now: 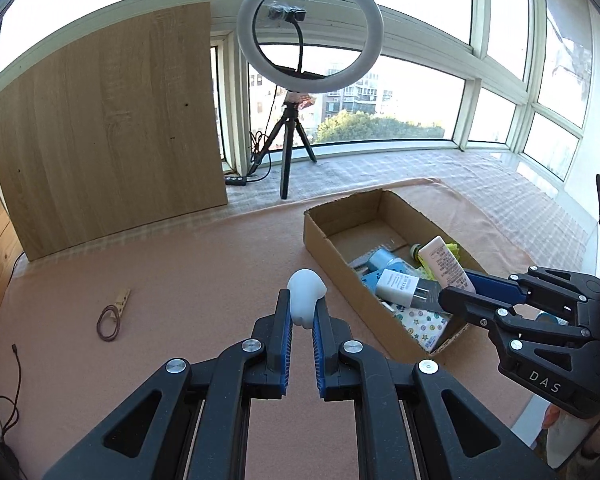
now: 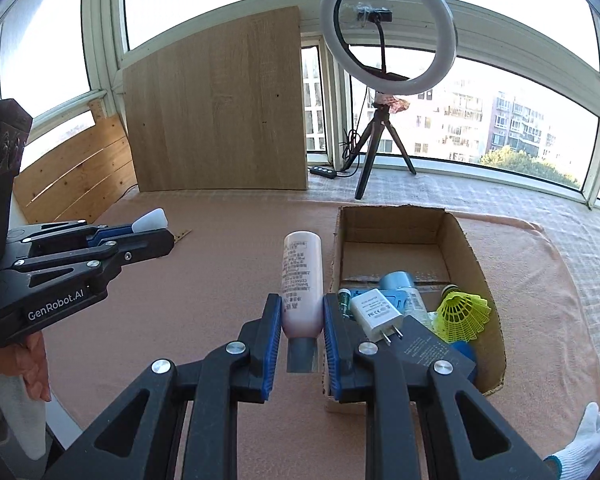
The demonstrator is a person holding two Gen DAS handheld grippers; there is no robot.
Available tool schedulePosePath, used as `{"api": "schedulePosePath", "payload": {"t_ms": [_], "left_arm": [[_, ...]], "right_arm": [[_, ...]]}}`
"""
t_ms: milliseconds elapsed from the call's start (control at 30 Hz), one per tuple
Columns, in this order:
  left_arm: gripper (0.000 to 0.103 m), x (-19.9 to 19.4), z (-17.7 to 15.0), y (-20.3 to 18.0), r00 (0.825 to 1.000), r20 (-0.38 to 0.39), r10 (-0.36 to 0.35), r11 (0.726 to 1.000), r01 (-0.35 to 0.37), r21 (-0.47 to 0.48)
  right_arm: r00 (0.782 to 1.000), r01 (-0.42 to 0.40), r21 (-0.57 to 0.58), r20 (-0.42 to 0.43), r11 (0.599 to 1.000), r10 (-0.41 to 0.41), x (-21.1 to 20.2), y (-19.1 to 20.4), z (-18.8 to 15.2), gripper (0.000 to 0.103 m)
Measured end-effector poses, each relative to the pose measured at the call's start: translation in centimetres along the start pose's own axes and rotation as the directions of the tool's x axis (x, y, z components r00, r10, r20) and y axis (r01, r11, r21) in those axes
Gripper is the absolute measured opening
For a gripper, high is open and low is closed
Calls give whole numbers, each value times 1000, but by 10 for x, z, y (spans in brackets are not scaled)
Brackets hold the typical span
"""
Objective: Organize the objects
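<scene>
My left gripper [image 1: 302, 300] is shut on a small white rounded piece [image 1: 305, 294], held above the pink cloth. The right wrist view shows that gripper [image 2: 160, 228] at the left with the white piece [image 2: 153, 218] poking out of its tip. My right gripper [image 2: 302, 312] is shut on a pale pink tube [image 2: 302, 276] with a grey cap, just left of the cardboard box [image 2: 476, 264]. In the left wrist view the right gripper [image 1: 456, 286] holds the tube [image 1: 444, 264] over the box [image 1: 324, 236]. The box holds a white charger [image 2: 374, 314], a yellow shuttlecock [image 2: 464, 312] and blue items.
A wooden clothespin [image 1: 123, 298] and a brown hair tie [image 1: 109, 322] lie on the cloth at the left. A wooden board [image 1: 108, 132] leans at the back, beside a ring light on a tripod [image 1: 288, 140]. A gloved hand [image 2: 584, 440] shows at the bottom right.
</scene>
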State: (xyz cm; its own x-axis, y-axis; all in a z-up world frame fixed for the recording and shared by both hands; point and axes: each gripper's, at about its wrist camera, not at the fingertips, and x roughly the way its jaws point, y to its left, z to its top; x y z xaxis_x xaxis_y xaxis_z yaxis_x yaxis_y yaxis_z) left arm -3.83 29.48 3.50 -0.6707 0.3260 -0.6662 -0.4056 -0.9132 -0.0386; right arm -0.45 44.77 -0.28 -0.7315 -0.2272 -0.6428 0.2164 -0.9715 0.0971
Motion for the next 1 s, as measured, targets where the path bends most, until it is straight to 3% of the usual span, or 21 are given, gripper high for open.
{"api": "schedulePosePath", "payload": {"t_ms": [300,367,400,433,533,767,1000], "left_arm": [[11,80,37,-81,996,-39,-81,995,83,56],[23,97,43,-87,994,-55,-91,995,93,43],[51,105,44,-89,994,-68,-84,995,87,41],[70,112,45,-89,996,-71,-60,997,63,38],[87,117,42,-81,998,-61,-1,1000,2,23],[89,113,15,-23,992,-120,47,998,-52,-41],[93,84,-18,59,987,-128,99,986,-115,-124]], "right_arm": [[998,51,52,-38,997,-50,18,-82,2,18],[998,53,54,-48,997,-50,27,-93,4,19],[996,53,55,-69,997,-49,35,-97,5,19],[995,50,59,-90,997,-44,42,-101,4,24],[995,62,75,-83,995,-55,46,-107,0,46],[992,99,96,-84,990,-91,45,-102,-2,47],[993,82,36,-93,996,-78,62,-45,17,47]]}}
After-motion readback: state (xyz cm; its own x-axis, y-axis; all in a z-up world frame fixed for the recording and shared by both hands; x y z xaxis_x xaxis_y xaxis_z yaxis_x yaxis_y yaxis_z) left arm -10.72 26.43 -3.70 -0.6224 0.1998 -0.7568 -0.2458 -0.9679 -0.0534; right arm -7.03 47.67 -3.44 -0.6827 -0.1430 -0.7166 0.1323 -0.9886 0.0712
